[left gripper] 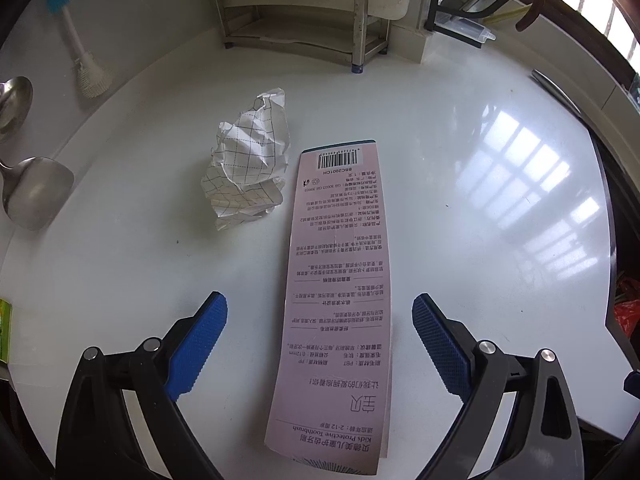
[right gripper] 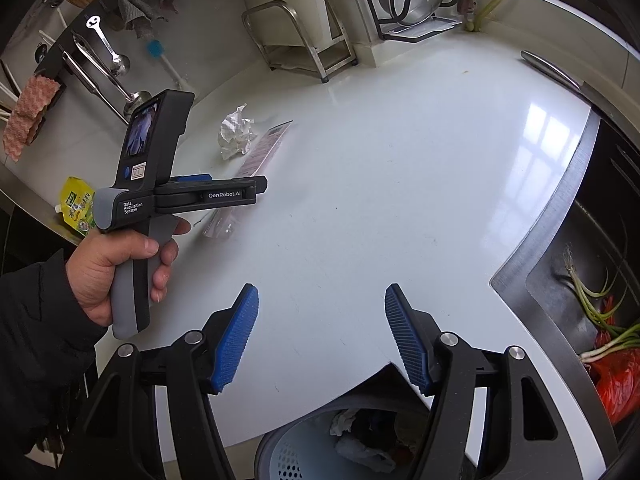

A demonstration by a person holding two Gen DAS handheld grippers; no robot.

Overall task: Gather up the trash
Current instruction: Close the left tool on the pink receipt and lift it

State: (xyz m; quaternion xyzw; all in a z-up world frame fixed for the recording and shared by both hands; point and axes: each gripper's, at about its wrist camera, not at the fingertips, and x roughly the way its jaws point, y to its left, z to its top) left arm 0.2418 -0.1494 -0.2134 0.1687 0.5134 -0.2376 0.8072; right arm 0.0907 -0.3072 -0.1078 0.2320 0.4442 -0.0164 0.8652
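A long pink toothbrush package [left gripper: 336, 300] lies flat on the white counter [left gripper: 460, 220]. My left gripper [left gripper: 320, 334] is open, its blue fingers [left gripper: 200, 344] on either side of the package just above it, touching nothing. A crumpled grid-printed paper [left gripper: 248, 164] lies just left of the package's far end. In the right wrist view the paper [right gripper: 237, 133] and package [right gripper: 256, 156] lie beyond the left gripper [right gripper: 262, 184]. My right gripper [right gripper: 322, 336] is open and empty above the counter's near edge, over a white trash basket [right gripper: 280, 456] with crumpled waste inside.
A steel rack [left gripper: 296, 12] stands at the back wall. Ladles [left gripper: 32, 196] and a brush [left gripper: 78, 52] hang at the left. A yellow-green pouch [right gripper: 78, 206] lies on the left ledge. The sink [right gripper: 592, 280] at right holds green onions and a red bag [right gripper: 620, 376].
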